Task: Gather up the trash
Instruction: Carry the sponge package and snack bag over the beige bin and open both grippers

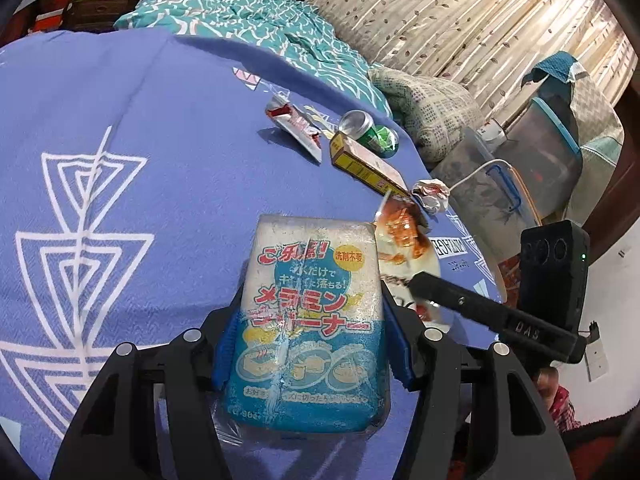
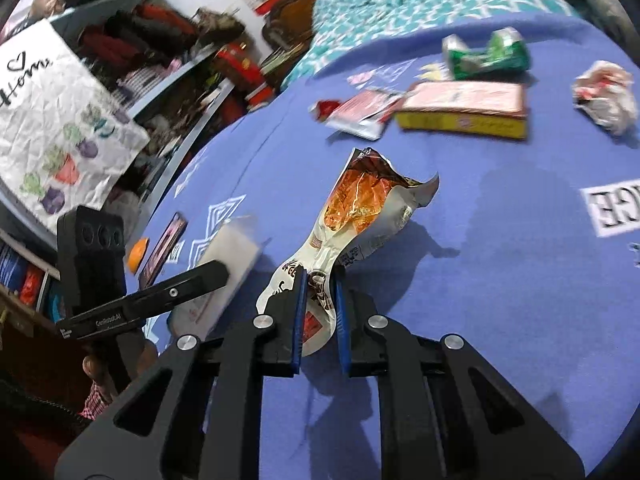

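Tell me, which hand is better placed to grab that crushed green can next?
Neither is free: the left gripper holds the sponge pack, the right gripper the snack wrapper. Probably the right, once emptied; the green can lies ahead of it.

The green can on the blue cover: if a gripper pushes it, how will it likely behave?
The green can lies on its side, so it may roll, but its dented middle would probably make it wobble and stop soon. It looks empty and crushed, so likely light. The soft blue cover should also slow it down.
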{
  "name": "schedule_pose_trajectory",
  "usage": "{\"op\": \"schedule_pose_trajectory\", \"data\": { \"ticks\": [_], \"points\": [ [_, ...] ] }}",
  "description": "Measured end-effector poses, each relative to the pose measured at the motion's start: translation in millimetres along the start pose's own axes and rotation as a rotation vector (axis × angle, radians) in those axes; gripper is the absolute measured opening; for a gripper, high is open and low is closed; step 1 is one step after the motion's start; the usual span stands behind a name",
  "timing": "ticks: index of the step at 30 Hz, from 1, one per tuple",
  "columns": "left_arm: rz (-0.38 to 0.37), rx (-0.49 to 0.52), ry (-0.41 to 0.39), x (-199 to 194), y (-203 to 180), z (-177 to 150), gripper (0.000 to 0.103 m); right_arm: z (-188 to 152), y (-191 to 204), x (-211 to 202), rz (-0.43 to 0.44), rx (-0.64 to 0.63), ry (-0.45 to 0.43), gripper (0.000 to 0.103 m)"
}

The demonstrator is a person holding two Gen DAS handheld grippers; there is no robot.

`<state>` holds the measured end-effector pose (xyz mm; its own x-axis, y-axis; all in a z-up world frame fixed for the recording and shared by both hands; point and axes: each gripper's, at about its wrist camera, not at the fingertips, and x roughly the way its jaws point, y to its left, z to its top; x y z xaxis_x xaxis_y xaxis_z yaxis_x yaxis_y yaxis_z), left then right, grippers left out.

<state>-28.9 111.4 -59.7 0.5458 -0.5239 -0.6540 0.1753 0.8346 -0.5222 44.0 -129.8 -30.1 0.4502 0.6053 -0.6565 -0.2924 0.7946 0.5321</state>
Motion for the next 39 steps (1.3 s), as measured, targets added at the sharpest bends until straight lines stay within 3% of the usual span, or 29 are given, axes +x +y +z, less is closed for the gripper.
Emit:
{"op": "schedule_pose_trajectory", "data": {
  "ticks": [9, 27, 33, 39],
  "points": [
    [-0.019, 0.058, 0.013, 6.4, -23.4, 3.2, 0.057, -14.9, -21.5, -25.3, -0.047, 0.057, -0.060, 0.016],
    [-0.025, 0.137, 0.068, 33.1, -62.9, 9.4, 0.057, -25.1, -41.7, -62.3, -0.061, 0.097, -0.141, 0.015],
    [-0.049, 0.192, 0.117, 58.5, -96.6, 17.7, 0.057, -30.6, -70.5, -83.6, -0.100, 0.139, -0.189, 0.015],
    [-0.102, 0.289, 0.179, 97.2, -153.1, 34.5, 0.057, -33.0, -113.0, -139.5, -0.167, 0.187, -0.311, 0.015]
  ]
}}
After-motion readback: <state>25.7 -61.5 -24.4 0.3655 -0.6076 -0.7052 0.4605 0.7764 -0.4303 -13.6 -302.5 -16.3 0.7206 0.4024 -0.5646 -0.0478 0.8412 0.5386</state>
